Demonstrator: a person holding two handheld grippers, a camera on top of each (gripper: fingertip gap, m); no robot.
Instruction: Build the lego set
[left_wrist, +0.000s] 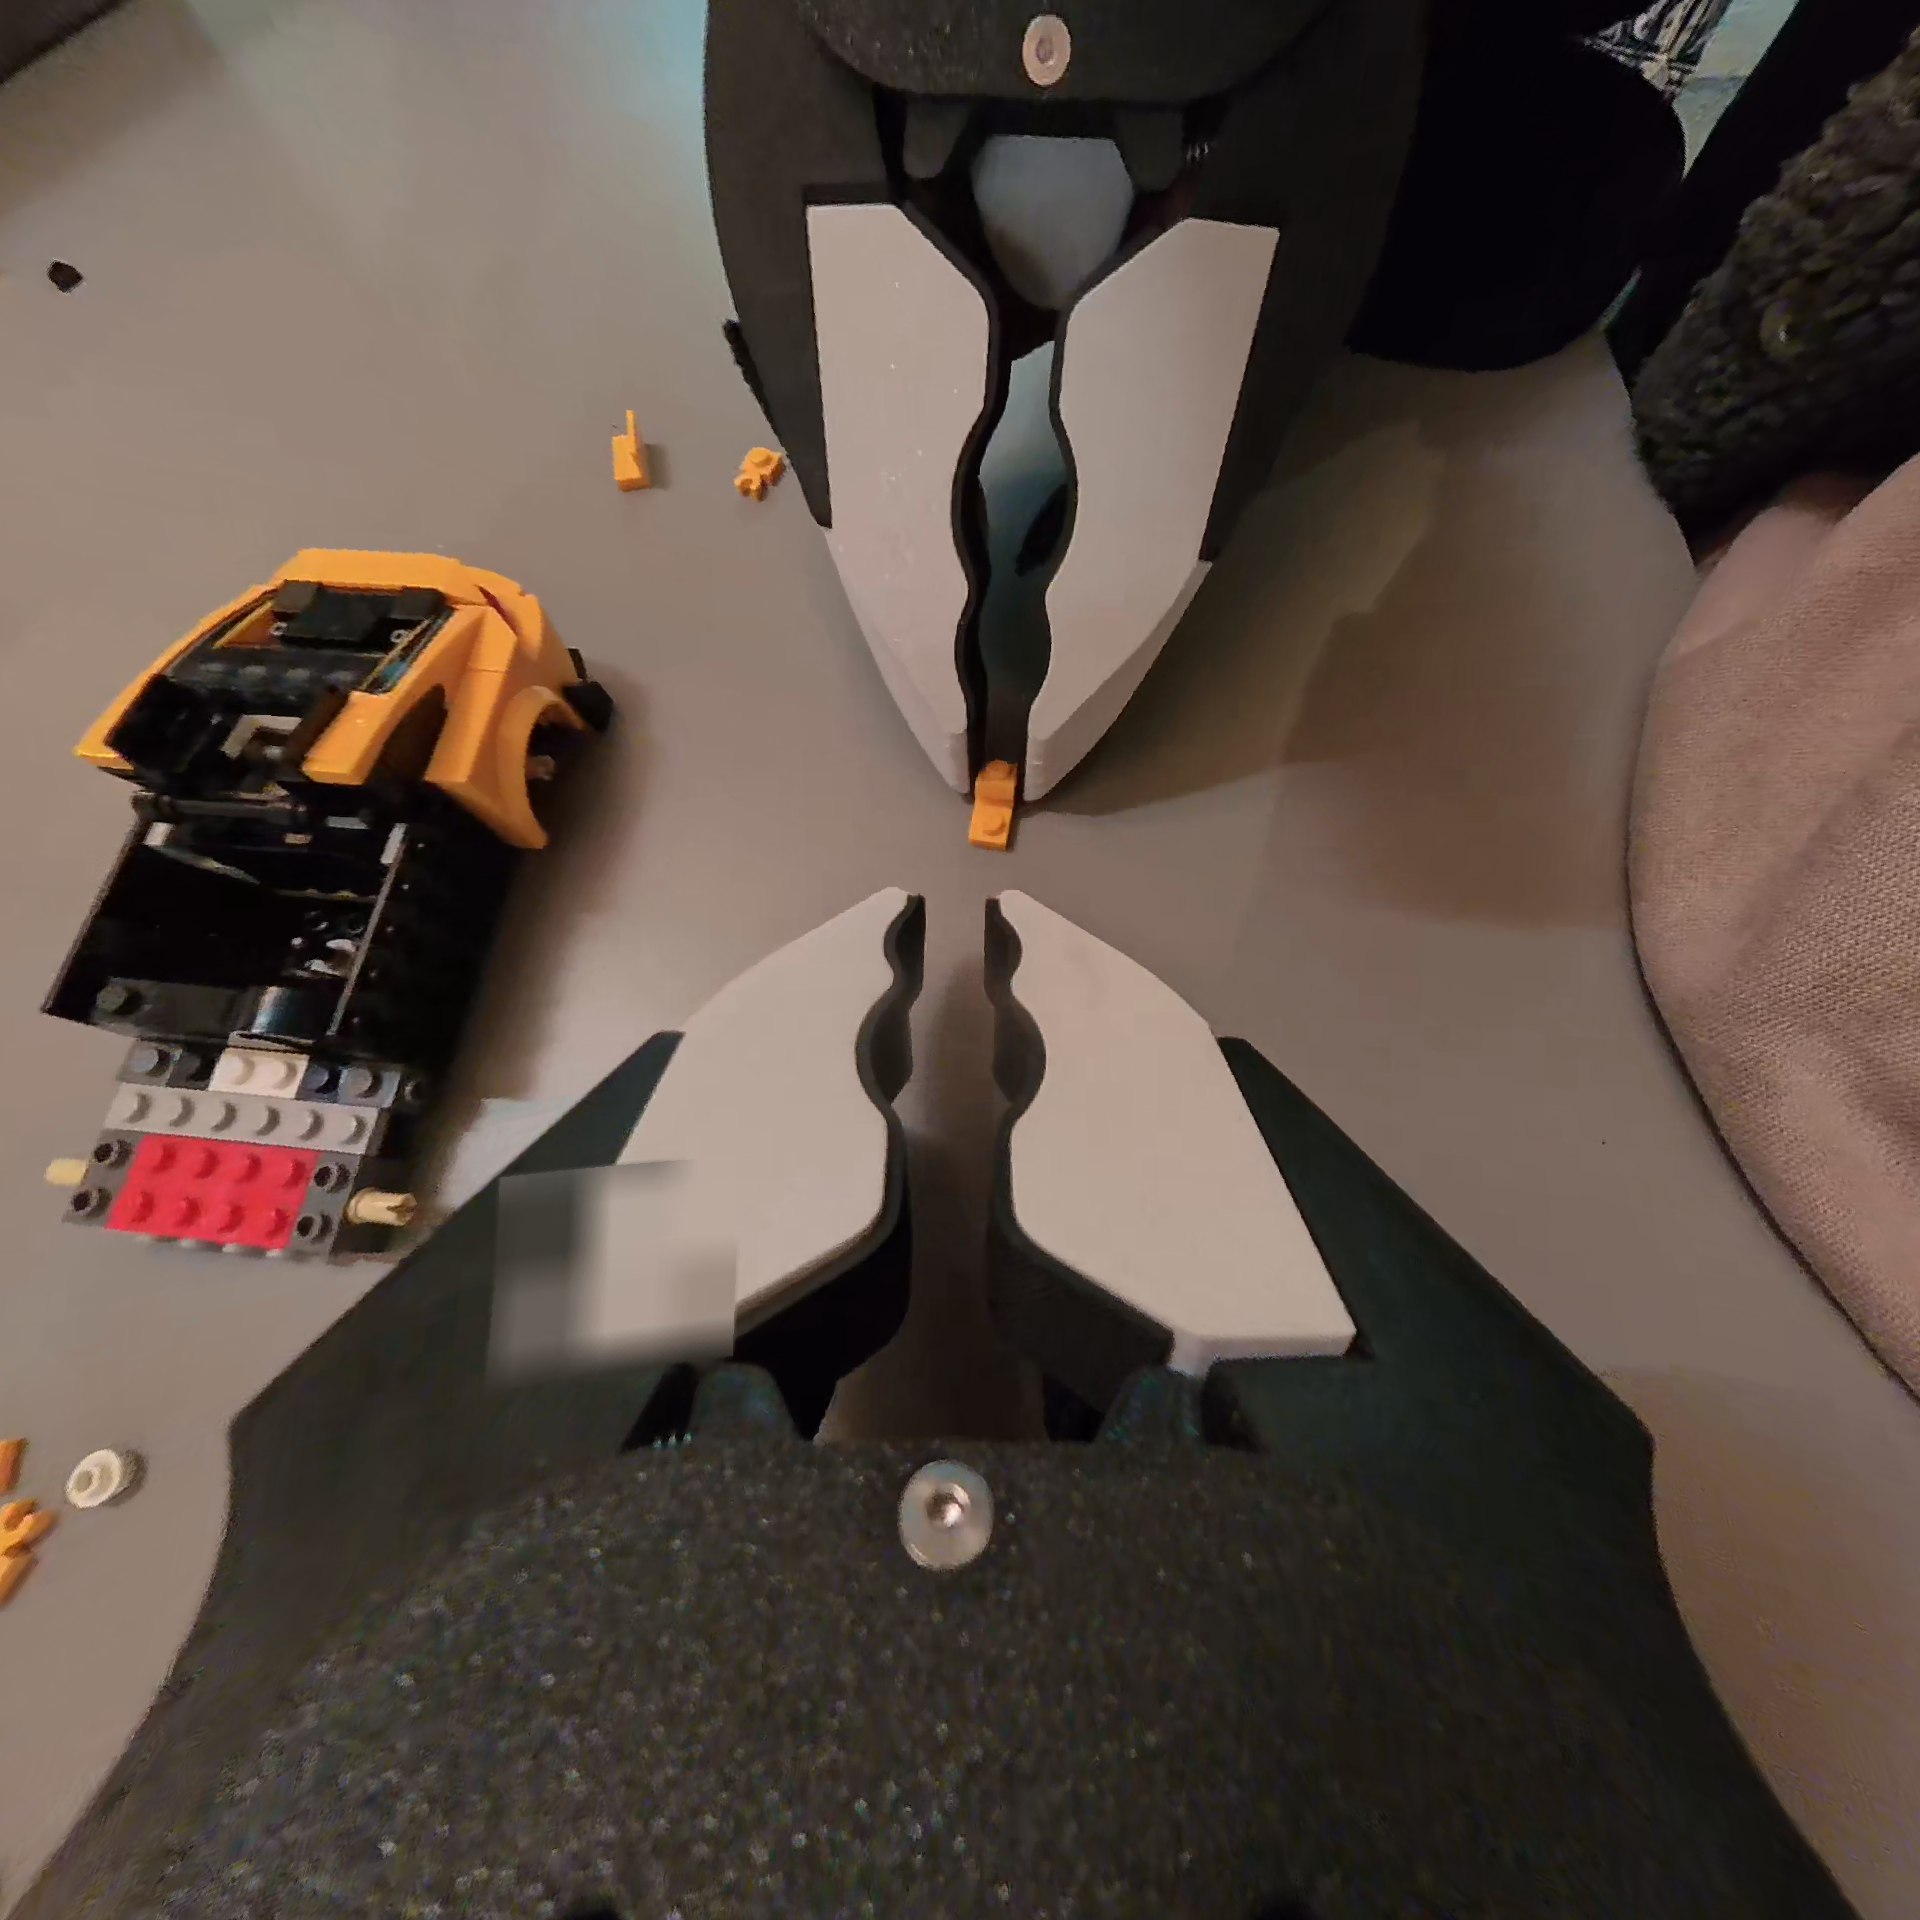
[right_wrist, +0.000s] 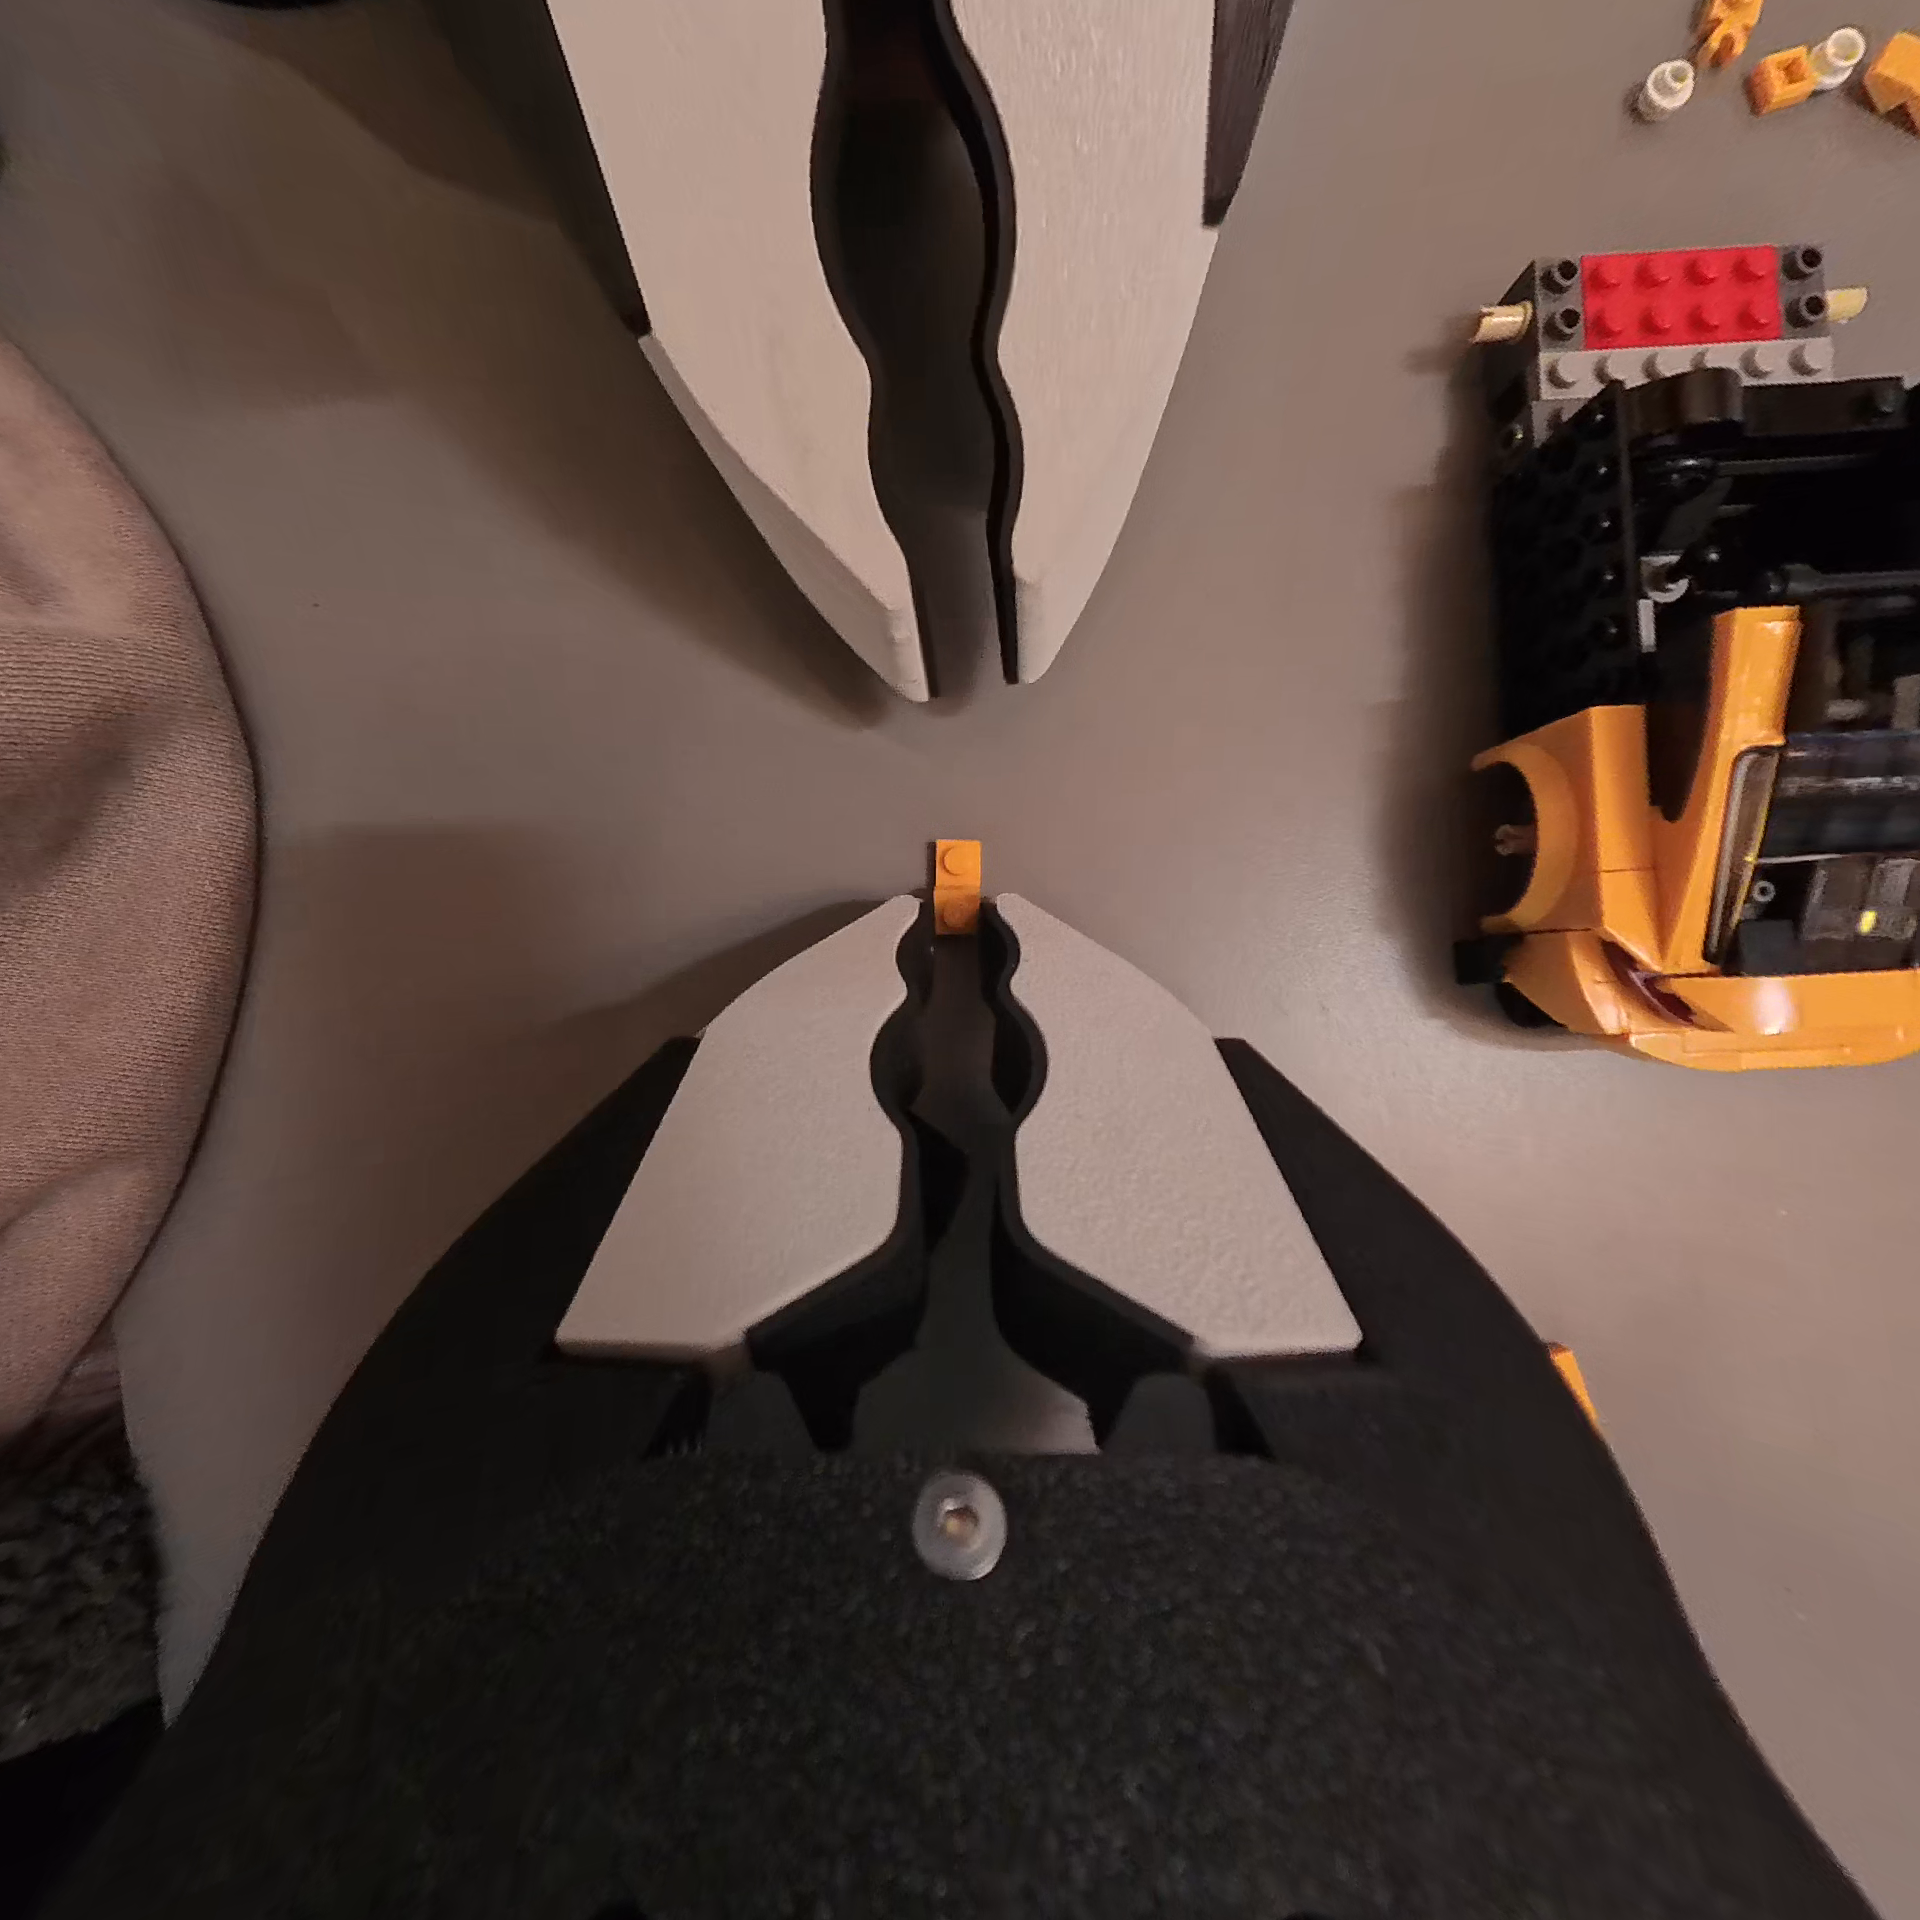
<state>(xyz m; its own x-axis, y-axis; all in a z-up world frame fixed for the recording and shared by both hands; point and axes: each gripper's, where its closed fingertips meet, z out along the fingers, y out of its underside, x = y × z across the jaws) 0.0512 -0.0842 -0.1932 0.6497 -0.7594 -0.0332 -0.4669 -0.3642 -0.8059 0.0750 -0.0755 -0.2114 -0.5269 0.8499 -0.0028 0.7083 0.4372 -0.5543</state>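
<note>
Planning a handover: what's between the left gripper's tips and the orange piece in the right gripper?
Only bare grey table; the left wrist view shows nothing between the left gripper and the orange piece, pinched by the right gripper.

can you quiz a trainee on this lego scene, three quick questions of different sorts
1. True or false: the right tongs grip a small orange piece.
2. The left tongs are: A) gripping a brick B) holding nothing C) touching the car.
3. Fill in: the brick on the grey end of the half-built car is ____.

Key: 1 true; 2 B; 3 red.
</note>
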